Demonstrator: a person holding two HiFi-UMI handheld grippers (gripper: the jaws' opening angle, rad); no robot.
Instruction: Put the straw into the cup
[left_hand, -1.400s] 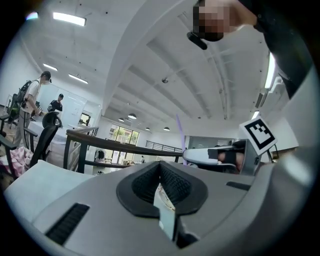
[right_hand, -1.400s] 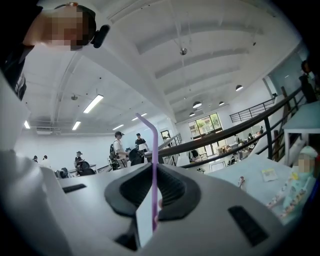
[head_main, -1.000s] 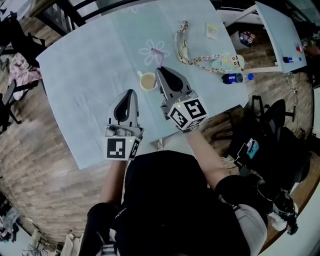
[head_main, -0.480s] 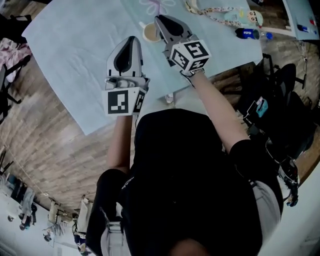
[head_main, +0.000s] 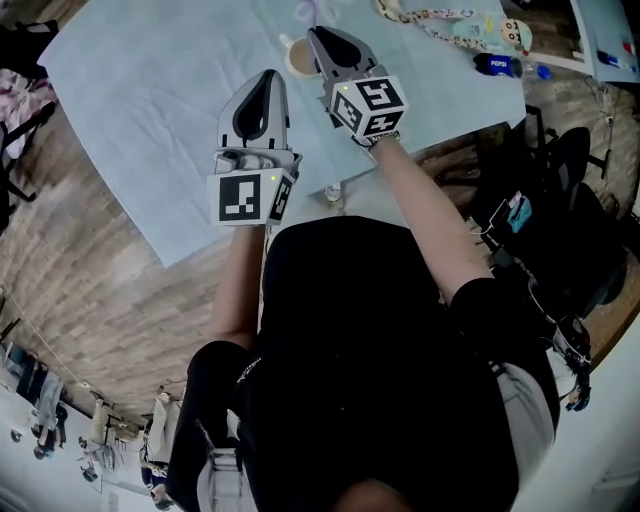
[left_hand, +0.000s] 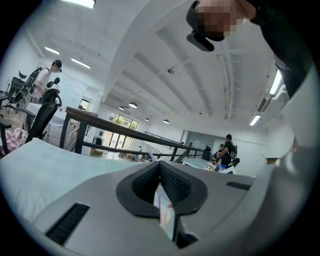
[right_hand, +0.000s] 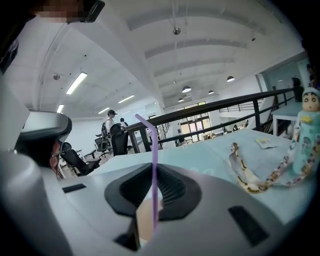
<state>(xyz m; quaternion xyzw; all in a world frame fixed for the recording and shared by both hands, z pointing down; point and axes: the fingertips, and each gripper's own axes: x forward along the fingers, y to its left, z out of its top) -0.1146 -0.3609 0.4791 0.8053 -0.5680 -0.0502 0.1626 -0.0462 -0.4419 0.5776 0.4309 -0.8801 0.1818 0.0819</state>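
Right gripper (head_main: 320, 38) pinches the purple straw (right_hand: 154, 145) between near-closed jaws over the cup (head_main: 297, 64); the thin straw could pivot in that grip and miss the rim.

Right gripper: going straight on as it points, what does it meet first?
Probably the cup, showing just below its fingers shut on the straw; depth is unclear, so it might pass over the rim to the table.

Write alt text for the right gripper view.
A thin purple plastic straw stands upright, clamped between the black ribbed jaws of the grey right gripper, its bent top leaning left. Through the gap below the jaws shows part of a cup with tan contents. Beyond lie a pale blue table and a patterned fabric lanyard.
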